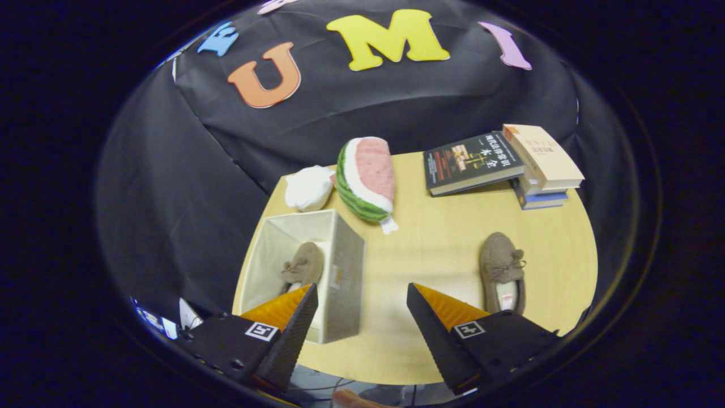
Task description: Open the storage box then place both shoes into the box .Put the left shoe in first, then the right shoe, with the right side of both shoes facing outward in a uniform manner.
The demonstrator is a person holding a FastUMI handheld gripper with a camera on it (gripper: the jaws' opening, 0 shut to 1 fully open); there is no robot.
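Above the round wooden table [430, 249] I've got the gripper [362, 294] hanging high, fingers spread wide apart and nothing between them, just bare tabletop showing in the gap. Taking the storage box [340, 266] as my marker: it's open, sitting just ahead of my left finger, pale lining on the inside, grey fabric on the outside wall. One shoe [303, 266] is already down inside it, a brown slipper with a little bow, lying against the box's right wall, its heel end tucked behind my left fingertip. Well to the right of the box, out on the open tabletop, lies the second shoe [501, 269], same brown, same bow, its heel end close to my right finger. Beyond the box, touching nothing of it that I can see, there's a plush watermelon slice [365, 178], and right beside that, straight behind the box's far edge, a white crumpled bundle [307, 187], what it is I can't tell. Far off to the right of the box, at the table's back edge, sits a dark book [470, 161] next to a small stack of books [541, 164].
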